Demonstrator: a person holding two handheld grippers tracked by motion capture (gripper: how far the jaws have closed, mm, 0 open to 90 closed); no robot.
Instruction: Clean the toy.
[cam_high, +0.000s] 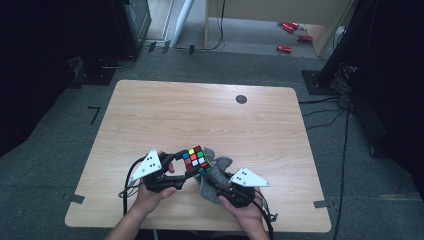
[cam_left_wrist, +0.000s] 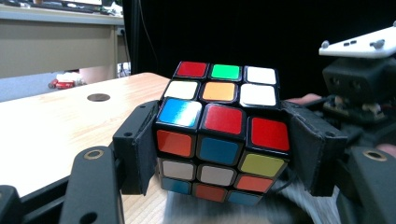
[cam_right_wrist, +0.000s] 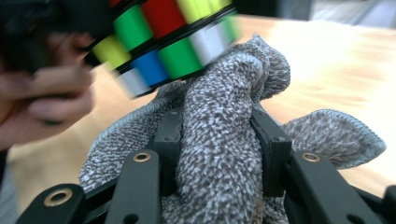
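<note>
Right gripper (cam_right_wrist: 217, 140) clamps grey cloth (cam_right_wrist: 219, 154); left gripper (cam_left_wrist: 224, 140) grips cube (cam_left_wrist: 222, 133).

The high view looked down from above the table's (cam_high: 150, 110) near edge. Each of the 2 gripper views sat close behind its jaws, sharing the cube (cam_left_wrist: 219, 135) at frame centre.

cube (cam_high: 197, 159) is held off the table (cam_high: 200, 115) near its near edge, btwn left gripper (cam_high: 176, 165) at left & right gripper (cam_high: 214, 176) at right; cloth (cam_high: 220, 167) is bunched just right of cube, touching it.
</note>
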